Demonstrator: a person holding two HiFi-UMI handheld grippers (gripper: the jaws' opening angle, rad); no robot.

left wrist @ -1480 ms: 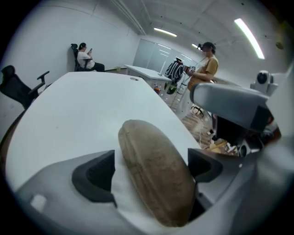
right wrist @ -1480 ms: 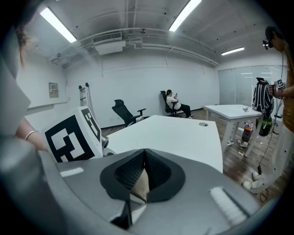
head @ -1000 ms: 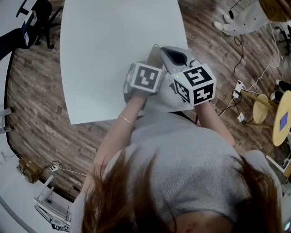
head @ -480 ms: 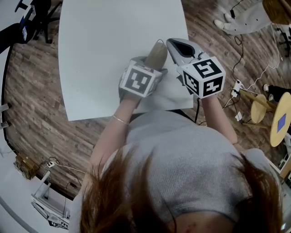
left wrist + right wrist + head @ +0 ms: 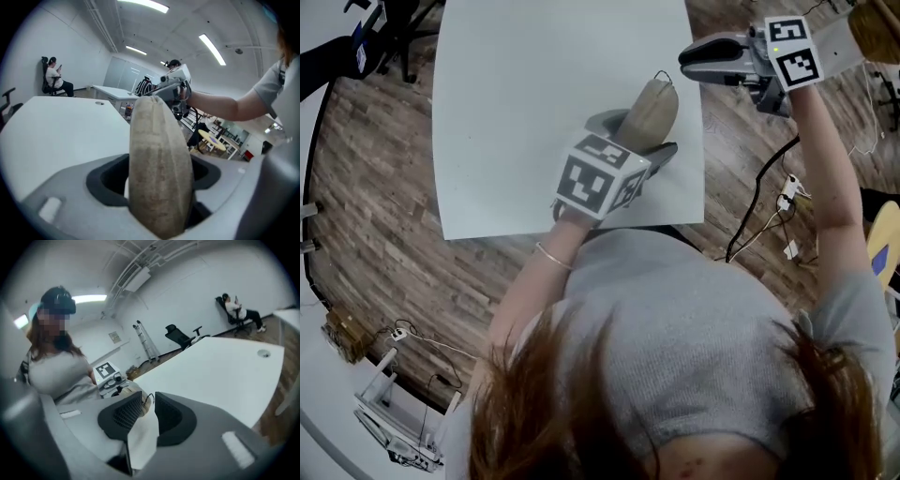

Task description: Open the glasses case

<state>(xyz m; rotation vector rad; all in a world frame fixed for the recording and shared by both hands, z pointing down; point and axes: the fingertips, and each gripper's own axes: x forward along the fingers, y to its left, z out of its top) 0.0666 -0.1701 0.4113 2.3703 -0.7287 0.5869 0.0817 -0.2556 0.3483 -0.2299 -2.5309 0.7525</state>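
White table [image 5: 516, 112] fills the middle of the head view, with wood floor [image 5: 375, 187] round it.

Your left gripper [image 5: 639, 139] is over the near right part of the table. It is clamped on the glasses case [image 5: 654, 111] from both sides, and its jaws have just been closing a little. In the left gripper view the case [image 5: 159, 140] rises tilted out of the gripper [image 5: 159, 180] and fills the space between the pads. I can't tell whether its lower end clears the tabletop.

Your right gripper [image 5: 689, 61] is raised at the far right edge of the table, pointing left. It is near the top of the case but apart from it. Its jaws have just been opening. Its own view shows the gripper [image 5: 149, 416] with a narrow gap, nothing in it, and only table [image 5: 220, 366] beyond.

The case is beige and fabric-looking. Seen edge-on, it looks closed.

A small dark loop [image 5: 664, 75] sits at the top end of the case.
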